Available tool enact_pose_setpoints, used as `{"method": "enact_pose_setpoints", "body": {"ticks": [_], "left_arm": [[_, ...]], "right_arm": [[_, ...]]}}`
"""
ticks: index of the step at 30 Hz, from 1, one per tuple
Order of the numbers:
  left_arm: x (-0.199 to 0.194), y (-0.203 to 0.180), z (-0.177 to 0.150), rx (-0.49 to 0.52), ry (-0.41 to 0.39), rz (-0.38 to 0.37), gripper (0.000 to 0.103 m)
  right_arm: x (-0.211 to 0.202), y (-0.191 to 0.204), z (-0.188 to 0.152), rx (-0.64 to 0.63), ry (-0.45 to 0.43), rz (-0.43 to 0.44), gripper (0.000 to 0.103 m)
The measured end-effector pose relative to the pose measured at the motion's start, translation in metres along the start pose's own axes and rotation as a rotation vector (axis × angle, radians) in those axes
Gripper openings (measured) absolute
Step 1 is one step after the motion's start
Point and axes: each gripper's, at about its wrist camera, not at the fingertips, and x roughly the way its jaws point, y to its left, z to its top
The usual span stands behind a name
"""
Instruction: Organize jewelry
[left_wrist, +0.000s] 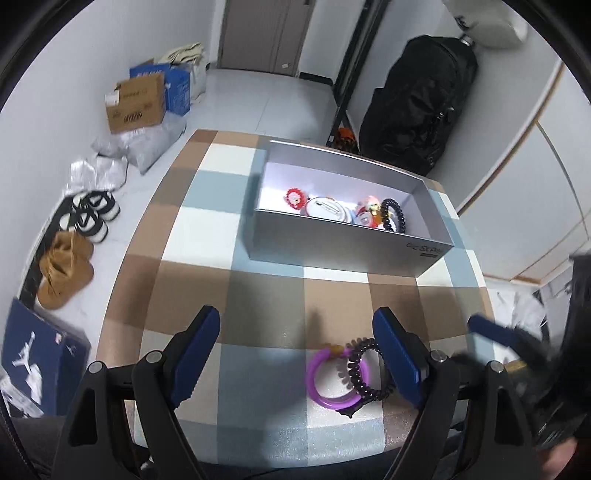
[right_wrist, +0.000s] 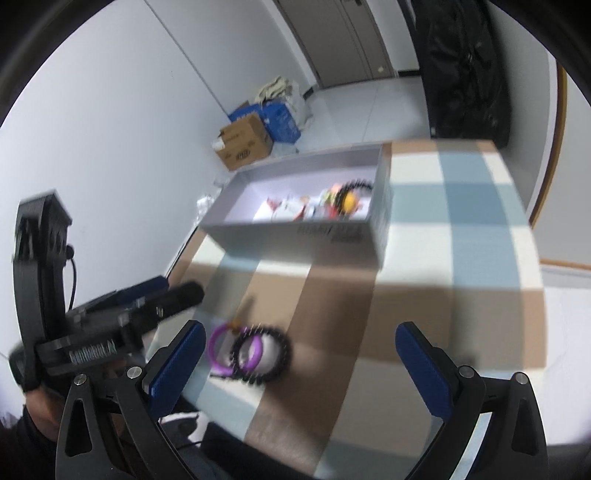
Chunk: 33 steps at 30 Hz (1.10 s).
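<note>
Surface: checked tablecloth (left_wrist: 258, 295) in brown, blue and white over a small table; white walls, floor with a cardboard box (left_wrist: 135, 107) and shoes (left_wrist: 64, 271) beyond.
Container: grey box (left_wrist: 343, 251) at the far side of the cloth, already holding a dark bead bracelet (left_wrist: 397, 212) and several small colourful trinkets.
Remaining items: purple bangle (left_wrist: 325, 384) and dark spiral band (left_wrist: 364, 369), overlapping each other, near the table's front edge.
Step in hand: I judge this the approach to the last two pieces; neither is lifted yet.
Left gripper (left_wrist: 299, 354): my jaws stand wide, holding nothing; the band lies just beside my right finger; whether it touches, I cannot tell.
Right gripper (right_wrist: 301, 363): my jaws stand fully apart, empty, with both rings lying nearer my left finger.
Next move: centre one claw over a single ring, lower, close, then carry it to the box.
</note>
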Motion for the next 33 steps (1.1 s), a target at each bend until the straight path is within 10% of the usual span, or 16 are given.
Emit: {"method": "enact_pose_setpoints", "body": {"ticks": [26, 33], "left_arm": [[0.005, 0.041, 0.005, -0.17, 0.07, -0.047, 0.081], [0.006, 0.037, 0.008, -0.16, 0.074, -0.068, 0.081]], "right_arm": [[0.05, 0.052, -0.029, -0.101, 0.099, -0.135, 0.074], [0.049, 0.056, -0.03, -0.114, 0.12, -0.156, 0.051]]}}
